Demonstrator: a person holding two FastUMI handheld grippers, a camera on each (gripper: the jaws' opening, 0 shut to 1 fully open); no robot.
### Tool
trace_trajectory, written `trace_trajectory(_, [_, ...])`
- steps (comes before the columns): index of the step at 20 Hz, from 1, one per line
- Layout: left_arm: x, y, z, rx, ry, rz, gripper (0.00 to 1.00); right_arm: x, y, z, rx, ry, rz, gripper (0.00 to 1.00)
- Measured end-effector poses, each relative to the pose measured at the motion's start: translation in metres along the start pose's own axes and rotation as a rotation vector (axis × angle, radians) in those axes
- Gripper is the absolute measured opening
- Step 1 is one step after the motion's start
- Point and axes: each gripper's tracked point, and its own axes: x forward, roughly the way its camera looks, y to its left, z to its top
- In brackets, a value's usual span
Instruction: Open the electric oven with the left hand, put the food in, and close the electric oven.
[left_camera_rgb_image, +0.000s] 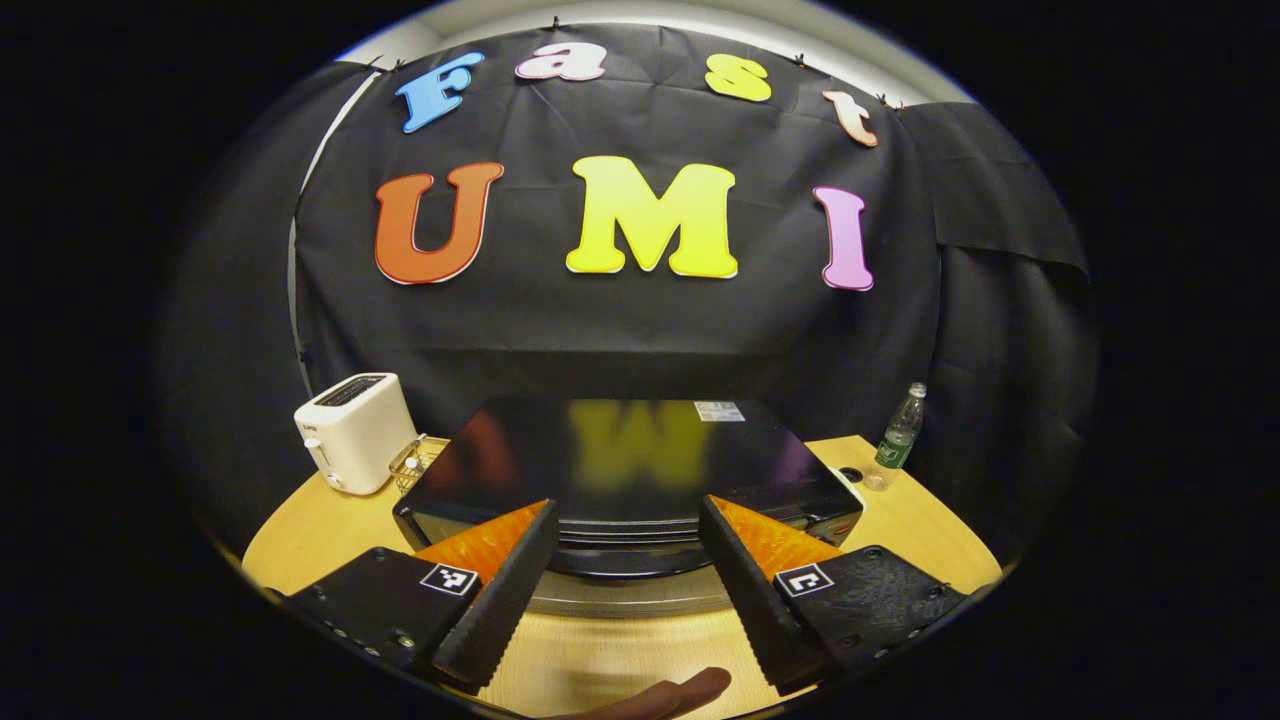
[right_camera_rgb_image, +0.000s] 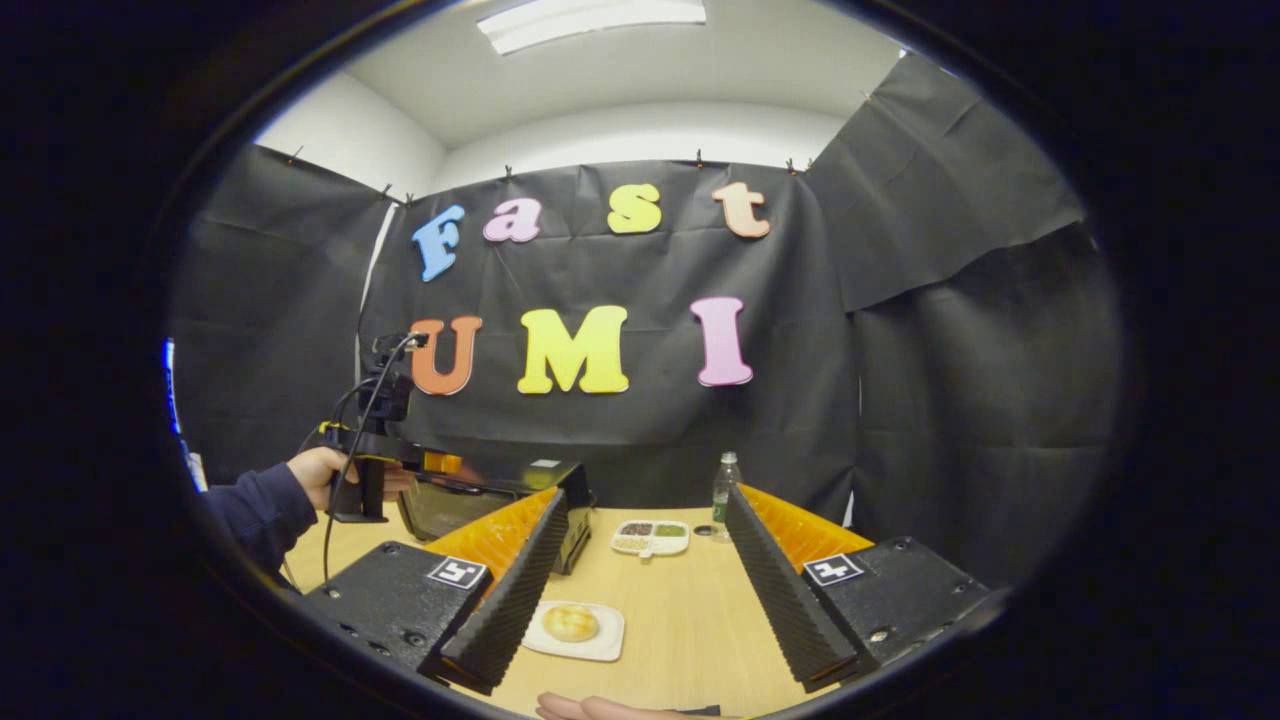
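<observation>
Left gripper view: left gripper (left_camera_rgb_image: 625, 570) spread wide, holding nothing, fingers either side of black oven (left_camera_rgb_image: 625, 465) front edge, oven just ahead on wooden table (left_camera_rgb_image: 900, 520). White toaster (left_camera_rgb_image: 352, 432) far left, bottle (left_camera_rgb_image: 902, 428) far right.

Right gripper view: right gripper (right_camera_rgb_image: 640, 575) wide, holding nothing, above table. Bun (right_camera_rgb_image: 570, 623) on white plate (right_camera_rgb_image: 580, 640) near left finger. Oven (right_camera_rgb_image: 480, 500) left, hand (right_camera_rgb_image: 325, 475) holding left gripper at it. Snack tray (right_camera_rgb_image: 650, 537) and bottle (right_camera_rgb_image: 725, 495) farther back.

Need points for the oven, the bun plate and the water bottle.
electric oven (left_camera_rgb_image: 610, 450): left gripper view, on its glossy black top.
bun plate (right_camera_rgb_image: 607, 644): right gripper view, on the white rim right of the bun.
water bottle (right_camera_rgb_image: 725, 492): right gripper view, on the clear body.
</observation>
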Motion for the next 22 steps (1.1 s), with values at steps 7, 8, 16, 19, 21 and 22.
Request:
trace_trajectory(7, [0.013,0.004,-0.017,0.051,0.046,0.014,0.93,-0.002,-0.005,-0.012,-0.005,0.026,0.004,0.97])
trace_trajectory(8, [0.011,0.004,-0.017,0.055,0.042,0.016,0.84,-0.003,-0.004,-0.014,-0.004,0.029,0.009,0.97])
trace_trajectory(16, [-0.002,0.002,-0.023,0.035,0.031,0.031,0.98,-0.014,0.0,-0.006,-0.015,0.011,-0.001,0.97])
trace_trajectory(19, [-0.01,0.002,-0.028,0.033,0.026,0.035,0.98,-0.018,0.004,-0.003,-0.019,0.008,0.003,0.97])
trace_trajectory(21, [-0.018,0.0,-0.033,0.036,0.026,0.035,0.98,-0.021,0.007,-0.001,-0.024,0.007,0.005,0.97])
trace_trajectory(22, [-0.021,0.0,-0.035,0.041,0.026,0.034,0.97,-0.021,0.008,-0.001,-0.027,0.007,0.007,0.97])
